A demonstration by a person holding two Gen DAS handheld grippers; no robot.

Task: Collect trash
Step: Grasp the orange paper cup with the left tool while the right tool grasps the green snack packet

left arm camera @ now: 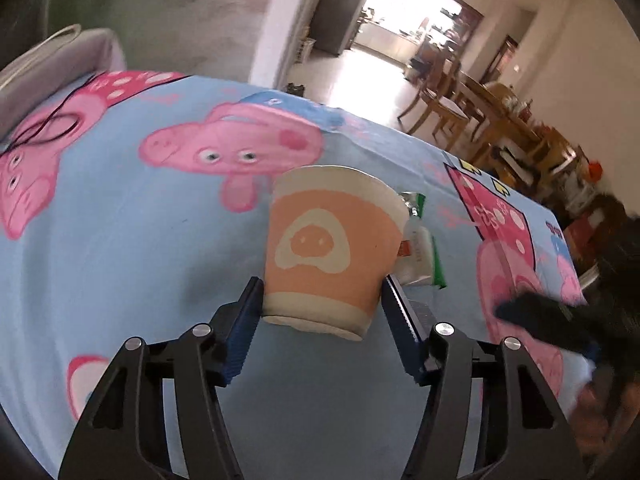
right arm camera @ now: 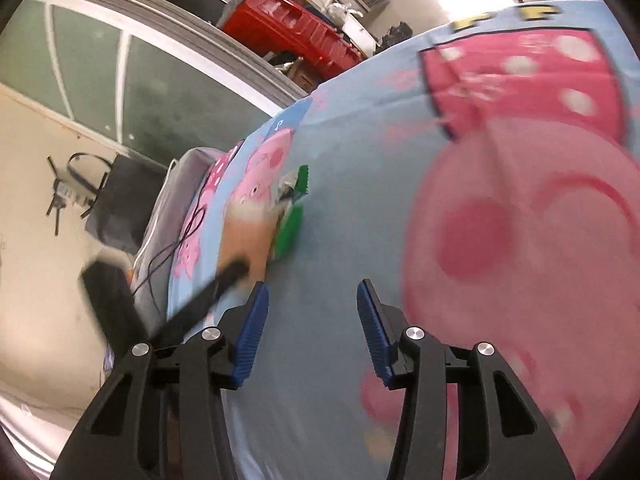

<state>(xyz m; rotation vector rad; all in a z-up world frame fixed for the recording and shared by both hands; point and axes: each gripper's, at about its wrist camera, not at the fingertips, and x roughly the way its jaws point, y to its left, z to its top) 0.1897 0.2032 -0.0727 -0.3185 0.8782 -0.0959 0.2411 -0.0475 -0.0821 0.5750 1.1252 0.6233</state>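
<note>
An orange and cream paper cup [left arm camera: 330, 248] with a pig face stands between the blue pads of my left gripper [left arm camera: 320, 304]. The pads touch both sides of its base, and the cup tilts slightly. A white and green wrapper [left arm camera: 420, 256] lies just behind the cup on the blue cartoon-pig sheet [left arm camera: 120, 272]. My right gripper [right arm camera: 312, 312] is open and empty above the sheet. In the right wrist view the cup [right arm camera: 248, 236] and the green wrapper [right arm camera: 294, 216] are blurred, ahead and to the left. The left gripper's finger [right arm camera: 224, 280] shows there as a dark bar.
The right gripper [left arm camera: 560, 320] appears as a dark blur at the right of the left wrist view. A black cable [left arm camera: 44, 132] lies on the sheet at the far left. Wooden chairs and a table [left arm camera: 480, 112] stand beyond the bed. Red crates [right arm camera: 292, 24] are stacked by the wall.
</note>
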